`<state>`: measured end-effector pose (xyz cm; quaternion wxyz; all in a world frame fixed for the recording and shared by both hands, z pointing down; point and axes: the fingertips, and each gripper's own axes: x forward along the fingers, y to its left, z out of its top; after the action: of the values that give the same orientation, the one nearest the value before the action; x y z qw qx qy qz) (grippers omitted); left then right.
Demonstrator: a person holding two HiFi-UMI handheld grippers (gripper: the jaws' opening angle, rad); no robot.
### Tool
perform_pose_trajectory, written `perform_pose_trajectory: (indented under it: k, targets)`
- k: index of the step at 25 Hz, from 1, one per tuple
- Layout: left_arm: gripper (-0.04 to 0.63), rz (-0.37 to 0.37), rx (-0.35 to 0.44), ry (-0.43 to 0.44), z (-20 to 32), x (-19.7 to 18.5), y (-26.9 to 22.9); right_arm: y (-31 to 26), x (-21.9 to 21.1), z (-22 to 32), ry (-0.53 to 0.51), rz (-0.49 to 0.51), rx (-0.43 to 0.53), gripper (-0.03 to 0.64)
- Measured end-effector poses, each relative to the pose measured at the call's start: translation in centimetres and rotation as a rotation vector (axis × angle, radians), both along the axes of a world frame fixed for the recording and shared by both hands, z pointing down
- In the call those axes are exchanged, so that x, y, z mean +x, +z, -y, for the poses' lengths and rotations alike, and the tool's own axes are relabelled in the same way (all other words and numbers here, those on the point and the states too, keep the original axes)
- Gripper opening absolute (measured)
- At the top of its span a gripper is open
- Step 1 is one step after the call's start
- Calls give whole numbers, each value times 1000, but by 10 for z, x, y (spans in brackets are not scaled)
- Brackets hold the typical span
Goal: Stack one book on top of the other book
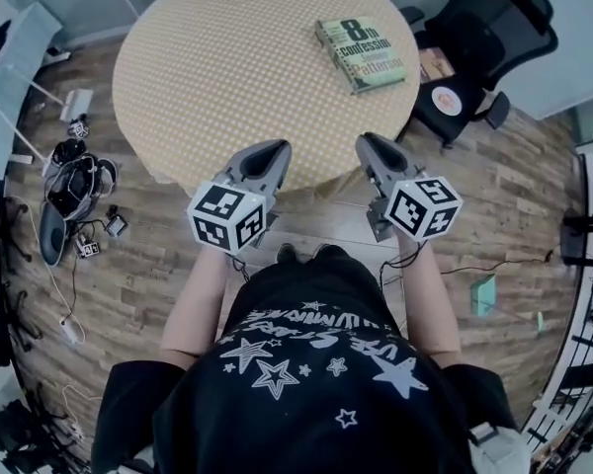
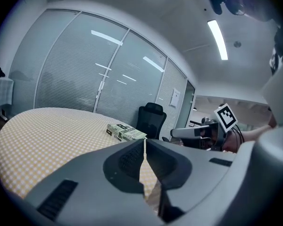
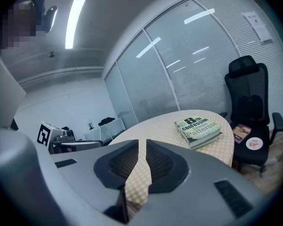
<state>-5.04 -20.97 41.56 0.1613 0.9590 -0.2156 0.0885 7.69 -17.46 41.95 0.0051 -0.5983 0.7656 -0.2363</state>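
Note:
A green paperback titled "8th confession" [image 1: 364,53] lies on top of a second book at the far right of the round checked table [image 1: 227,67]. In the right gripper view the pair [image 3: 198,130] shows as a stack, and the left gripper view has it [image 2: 125,132] near the table's far edge. Both grippers hover over the table's near edge, well short of the books. My left gripper [image 1: 273,149] [image 2: 145,147] is shut with nothing in it. My right gripper [image 1: 369,142] [image 3: 141,147] has its jaws a narrow slit apart, empty.
A black office chair [image 1: 494,38] stands past the table at the right, with a small book [image 1: 437,64] and a round object [image 1: 447,100] on its seat. Cables and gear [image 1: 69,186] lie on the wood floor at the left. A white table [image 1: 10,67] is at the far left.

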Motion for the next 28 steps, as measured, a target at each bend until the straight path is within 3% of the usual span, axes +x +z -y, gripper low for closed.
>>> perform_pose_trajectory:
  k: [11,22,28]
  targets:
    - [21,3,6,-27,-38,5,-6,-6,7,-39,-5,51,25,44]
    - [21,38,44,-53,-144,23,-17,-14,19,-146,-91,-22,30,38]
    - [21,48,54,-88,-198,13,-24,-24,8,-193,-141,-52,55,38]
